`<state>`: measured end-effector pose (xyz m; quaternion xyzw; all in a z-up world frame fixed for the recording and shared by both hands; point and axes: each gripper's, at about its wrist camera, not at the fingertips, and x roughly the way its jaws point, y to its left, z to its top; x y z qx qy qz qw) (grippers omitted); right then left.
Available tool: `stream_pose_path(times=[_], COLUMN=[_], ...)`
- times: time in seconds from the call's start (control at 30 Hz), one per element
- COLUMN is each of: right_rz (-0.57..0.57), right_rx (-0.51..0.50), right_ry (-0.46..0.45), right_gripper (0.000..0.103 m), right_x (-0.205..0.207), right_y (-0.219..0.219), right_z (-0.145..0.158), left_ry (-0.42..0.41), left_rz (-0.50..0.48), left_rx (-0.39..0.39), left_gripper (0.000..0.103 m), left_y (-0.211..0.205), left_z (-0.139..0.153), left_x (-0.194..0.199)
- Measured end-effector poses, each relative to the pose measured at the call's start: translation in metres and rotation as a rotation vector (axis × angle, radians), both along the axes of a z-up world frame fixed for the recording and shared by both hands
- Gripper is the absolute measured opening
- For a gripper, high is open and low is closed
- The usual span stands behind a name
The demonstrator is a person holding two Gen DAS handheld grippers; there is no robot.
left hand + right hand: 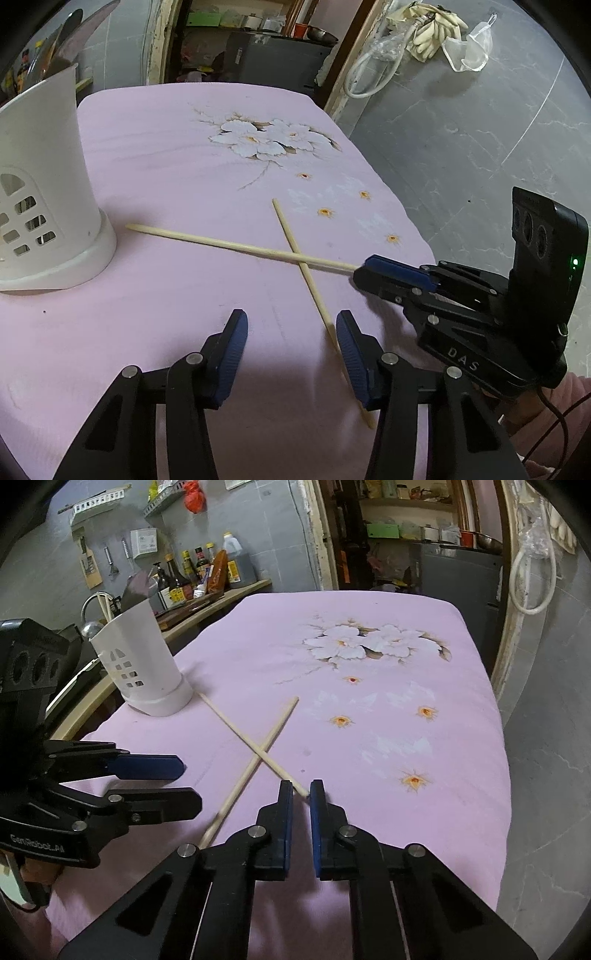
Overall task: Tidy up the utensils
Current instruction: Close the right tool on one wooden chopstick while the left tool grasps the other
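Two chopsticks lay crossed on the pink desk (177,155). Right claw (301,788) pinched narrow on near tip of long chopstick (236,246), axis running ahead-left toward white holder (44,177). Left claw (291,332) half-wide, empty; other chopstick (299,254) against right pad.

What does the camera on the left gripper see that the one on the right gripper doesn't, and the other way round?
Only the left wrist view shows the pale gloves and mesh strainers hanging on the grey wall.

Only the right wrist view shows the sauce bottles on a shelf and the tools hung on the wall.

Both show the pink flowered cloth, the white utensil holder, the two crossed chopsticks, the left gripper, its fingers apart, and the right gripper, closed on one chopstick's end.
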<state>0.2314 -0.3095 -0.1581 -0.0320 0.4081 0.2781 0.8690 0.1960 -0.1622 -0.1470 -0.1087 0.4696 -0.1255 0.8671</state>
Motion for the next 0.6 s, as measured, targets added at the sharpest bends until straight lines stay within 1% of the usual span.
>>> stream_pose_path(times=[0.1,0.2,0.27,0.3,0.43,0.53,0.6], right_rz=[-0.010,-0.061,-0.104,-0.126,-0.184,-0.212,-0.227], right_rx=[0.009,0.013,0.016,0.016,-0.005,-0.009,-0.009], right_ry=[-0.006,0.001,0.007,0.012,0.033,0.047,0.053], right_gripper=[0.008,0.007,0.007,0.007,0.006,0.006,0.005], right_x=[-0.003,-0.009,-0.013,-0.016,-0.027,-0.033,-0.037], right_y=[-0.002,-0.013,-0.024,-0.031,-0.049,-0.058,-0.063], right_z=[0.002,0.002,0.002,0.002,0.001,-0.001,-0.002], left_ry=[0.002,0.002,0.010,0.025,0.033,0.045,0.048], left_rz=[-0.006,-0.016,-0.026,-0.032,-0.040,-0.042,-0.044], left_rx=[-0.001,-0.003,-0.009,-0.014,-0.005,0.011,0.038], left_gripper=[0.048,0.048,0.041,0.039,0.034,0.030,0.025], left_y=[-0.001,-0.004,-0.007,-0.010,-0.019,-0.026,-0.031], left_z=[0.000,-0.001,-0.002,-0.004,-0.007,-0.009,-0.009], left_x=[0.001,0.005,0.009,0.012,0.018,0.023,0.026])
